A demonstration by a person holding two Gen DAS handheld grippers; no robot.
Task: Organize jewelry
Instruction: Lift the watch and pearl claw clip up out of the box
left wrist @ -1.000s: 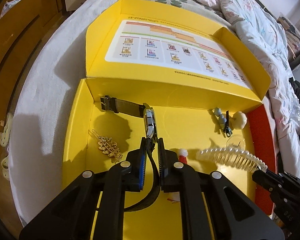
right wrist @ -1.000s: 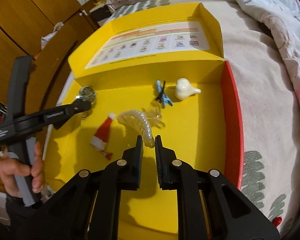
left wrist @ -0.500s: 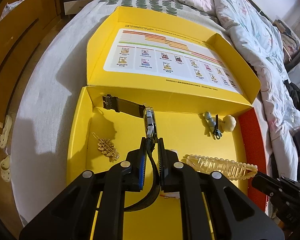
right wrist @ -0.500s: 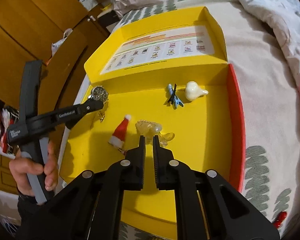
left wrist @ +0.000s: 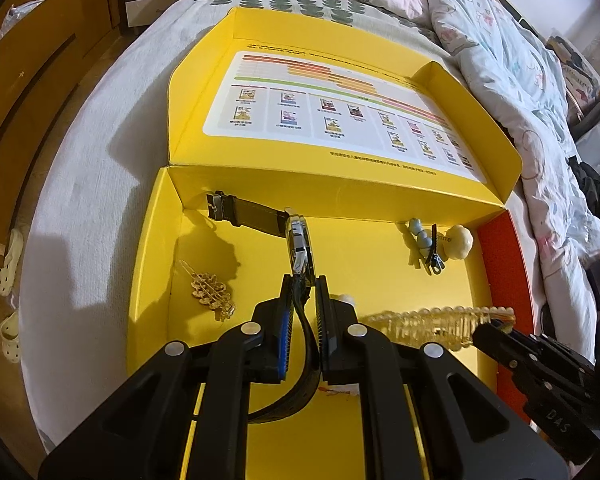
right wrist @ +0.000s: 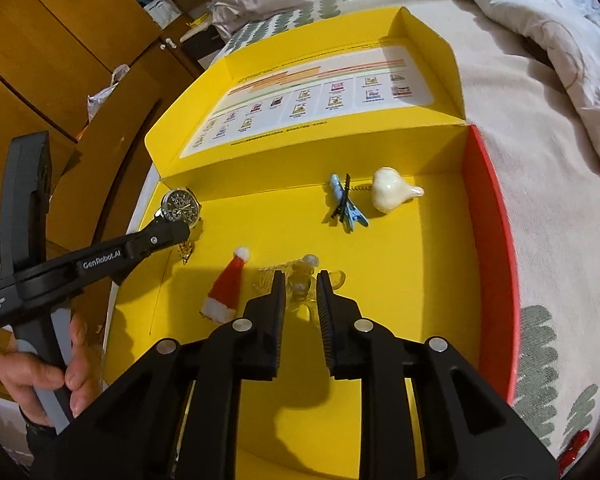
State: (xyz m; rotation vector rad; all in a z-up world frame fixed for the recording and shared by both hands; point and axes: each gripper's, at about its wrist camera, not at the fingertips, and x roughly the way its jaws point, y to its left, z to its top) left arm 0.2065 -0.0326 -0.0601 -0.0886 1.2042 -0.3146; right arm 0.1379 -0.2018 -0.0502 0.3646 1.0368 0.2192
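A yellow box (left wrist: 352, 248) lies open on the bed. My left gripper (left wrist: 303, 284) is shut on the strap of a black wristwatch (left wrist: 298, 240) and holds it above the box floor; its dial shows in the right wrist view (right wrist: 180, 206). My right gripper (right wrist: 300, 280) is shut on a clear comb-shaped hair clip (left wrist: 432, 320) and holds it over the box. In the box lie a gold leaf hair clip (left wrist: 212, 292), a red Santa-hat clip (right wrist: 226, 286), a blue hair clip (right wrist: 346, 208) and a cream pear-shaped piece (right wrist: 388, 194).
The box's lid (left wrist: 340, 108) lies flat behind it with a printed sheet inside. A red side wall (right wrist: 492, 232) bounds the box on the right. Bedding (left wrist: 500, 40) is piled at the back right; wooden cabinets (right wrist: 60, 40) stand to the left.
My right gripper has taken hold of the clear comb clip and lifted it off the box floor. My left gripper, still holding the watch, has risen and drawn back a little.
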